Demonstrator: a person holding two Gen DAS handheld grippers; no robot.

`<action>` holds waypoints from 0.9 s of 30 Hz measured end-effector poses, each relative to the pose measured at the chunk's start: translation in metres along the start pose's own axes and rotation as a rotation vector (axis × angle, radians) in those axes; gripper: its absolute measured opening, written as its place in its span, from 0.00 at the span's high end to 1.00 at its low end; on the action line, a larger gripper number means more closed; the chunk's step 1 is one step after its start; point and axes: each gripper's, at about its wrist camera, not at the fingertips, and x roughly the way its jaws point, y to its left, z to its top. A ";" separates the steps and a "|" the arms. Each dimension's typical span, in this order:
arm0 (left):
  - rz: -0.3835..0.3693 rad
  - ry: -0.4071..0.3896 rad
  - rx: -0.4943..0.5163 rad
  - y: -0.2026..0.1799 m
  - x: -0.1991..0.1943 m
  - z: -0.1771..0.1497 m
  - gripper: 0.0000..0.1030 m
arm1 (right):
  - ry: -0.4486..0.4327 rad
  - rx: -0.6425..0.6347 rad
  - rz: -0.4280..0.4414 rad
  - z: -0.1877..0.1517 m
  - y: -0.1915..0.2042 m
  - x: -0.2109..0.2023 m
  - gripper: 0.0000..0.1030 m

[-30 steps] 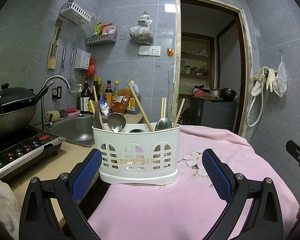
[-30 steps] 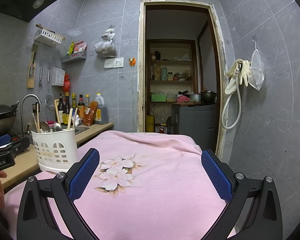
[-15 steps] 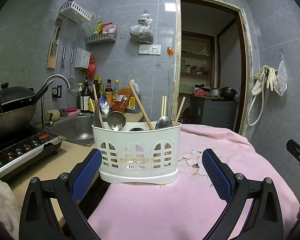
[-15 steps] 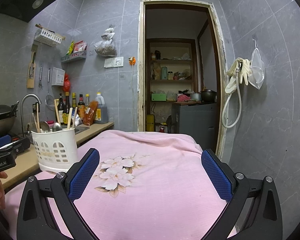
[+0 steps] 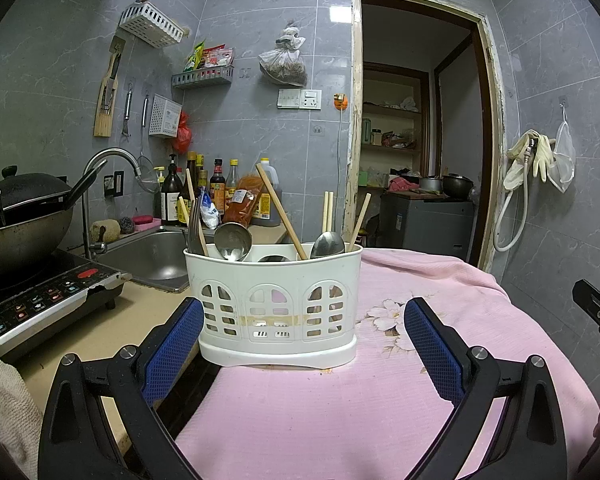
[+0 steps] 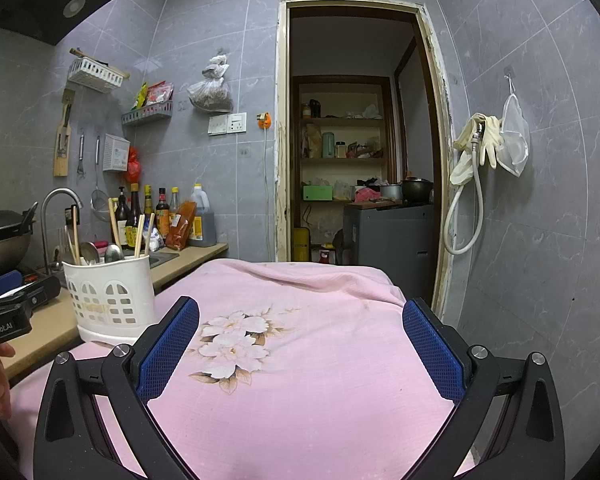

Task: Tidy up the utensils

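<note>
A white plastic utensil caddy [image 5: 278, 304] stands on the left edge of a table with a pink cloth [image 5: 340, 412]. It holds steel spoons [image 5: 327, 245], a ladle [image 5: 233, 238], a fork [image 5: 195, 228] and wooden chopsticks [image 5: 281, 210]. My left gripper [image 5: 302, 344] is open and empty, its blue pads on either side just in front of the caddy. The caddy also shows at the left of the right wrist view [image 6: 110, 298]. My right gripper [image 6: 300, 348] is open and empty above the cloth's flower print [image 6: 236, 340].
Left of the table are a counter with an induction hob [image 5: 40, 300], a wok [image 5: 20, 216], a sink [image 5: 152, 256] and sauce bottles [image 5: 216, 192]. An open doorway [image 6: 360, 160] is behind. The left gripper's body [image 6: 8, 308] shows at the left of the right wrist view.
</note>
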 end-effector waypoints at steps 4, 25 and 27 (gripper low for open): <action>-0.001 0.001 0.000 0.001 0.000 0.000 0.04 | 0.001 0.000 0.001 0.000 0.000 0.000 0.00; 0.009 0.000 -0.011 0.004 0.004 -0.004 0.04 | 0.007 0.002 0.004 -0.003 0.004 0.001 0.00; 0.013 -0.004 -0.006 0.004 0.004 -0.004 0.04 | 0.008 0.001 0.004 -0.003 0.005 0.000 0.00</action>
